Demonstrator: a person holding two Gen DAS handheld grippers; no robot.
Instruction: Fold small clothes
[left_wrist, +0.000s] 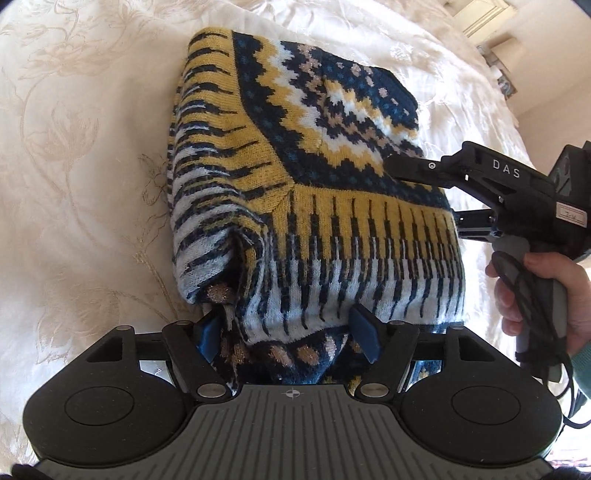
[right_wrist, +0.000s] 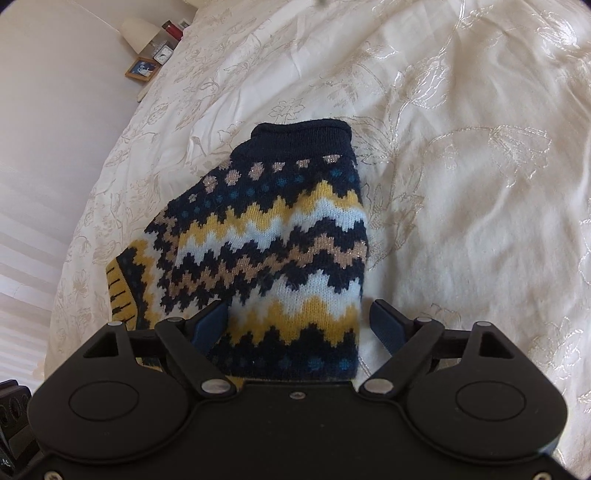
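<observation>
Sweater (left_wrist: 314, 192) folded on bedspread (left_wrist: 85, 166), long axis running away from left gripper (left_wrist: 290, 334). I see near edge between its spread fingers, ungripped. Right gripper (right_wrist: 299, 325) also open, straddling sweater's side edge. Left nearer the bulk.

Your left tool (left_wrist: 290, 334) has its blue fingers (left_wrist: 364, 332) spread wide apart, pointing forward and low. Your right tool (right_wrist: 301, 323) is likewise parted, fingers (right_wrist: 386, 325) well apart. Your right hand (left_wrist: 554, 295) wraps the grey handle, thumb forward, the tool angled inward.
</observation>
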